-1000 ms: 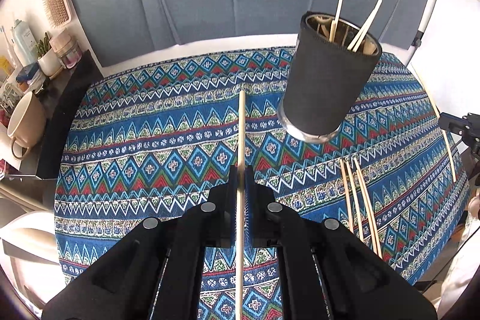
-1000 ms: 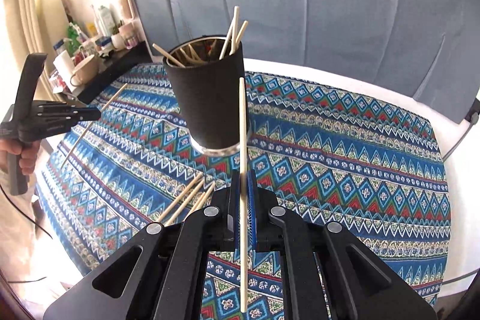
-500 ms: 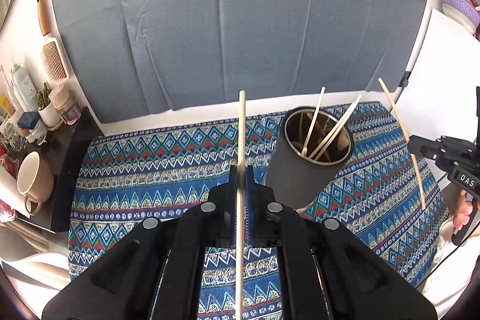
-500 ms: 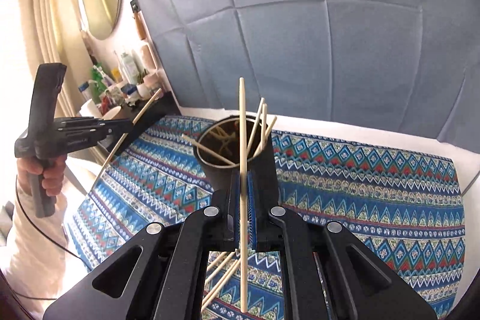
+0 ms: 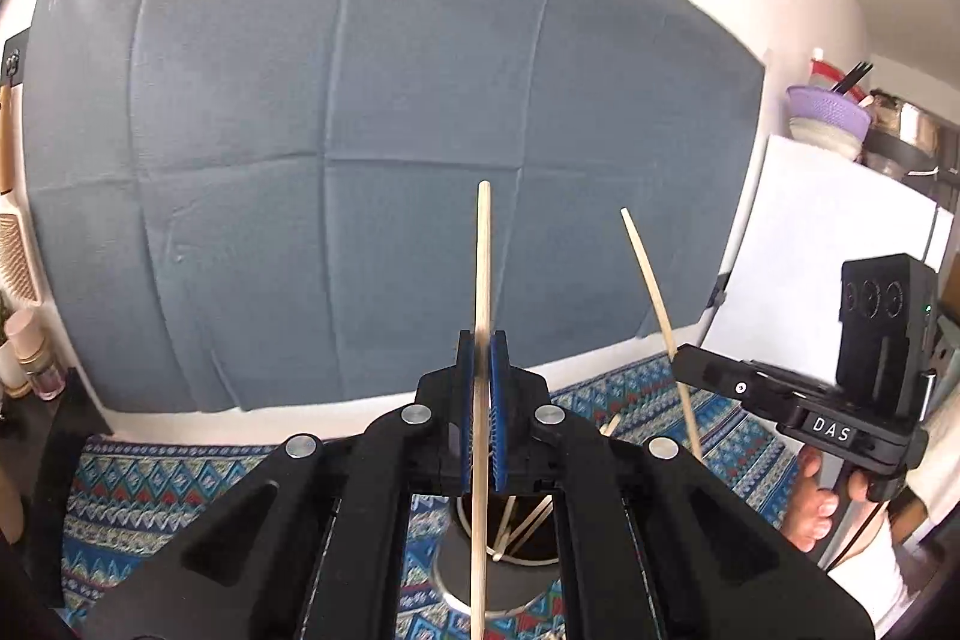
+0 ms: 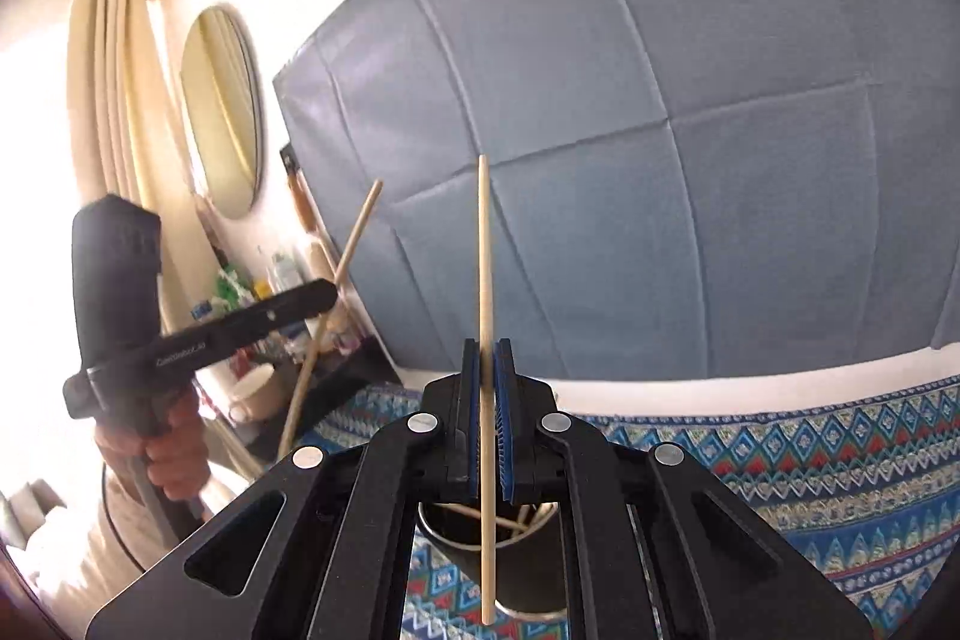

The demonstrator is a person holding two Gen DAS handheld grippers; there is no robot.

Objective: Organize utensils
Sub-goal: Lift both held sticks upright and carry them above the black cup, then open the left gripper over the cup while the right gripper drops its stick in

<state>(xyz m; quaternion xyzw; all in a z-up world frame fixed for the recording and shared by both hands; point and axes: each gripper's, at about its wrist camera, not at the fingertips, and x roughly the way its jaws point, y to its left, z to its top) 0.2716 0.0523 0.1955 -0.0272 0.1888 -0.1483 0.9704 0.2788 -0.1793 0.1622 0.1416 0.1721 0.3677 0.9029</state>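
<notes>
Each black two-finger gripper, left (image 5: 482, 388) and right (image 6: 487, 400), was clamped tight on one pale wooden chopstick (image 5: 483, 280), held upright above the dark cylindrical holder (image 6: 528, 538) of chopsticks, apparently ready to drop it in.

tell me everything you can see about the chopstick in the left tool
The chopstick is a thin, pale, straight stick that looks like wood or bamboo, with a blunt flat top end. It stands nearly upright, clamped partway along its length between the blue ribbed pads of the shut left tool. Its upper part rises in front of the grey backdrop; its lower part runs down over the open mouth of the dark holder cup, which already has sticks in it. Whether it touches the cup cannot be told.
</notes>
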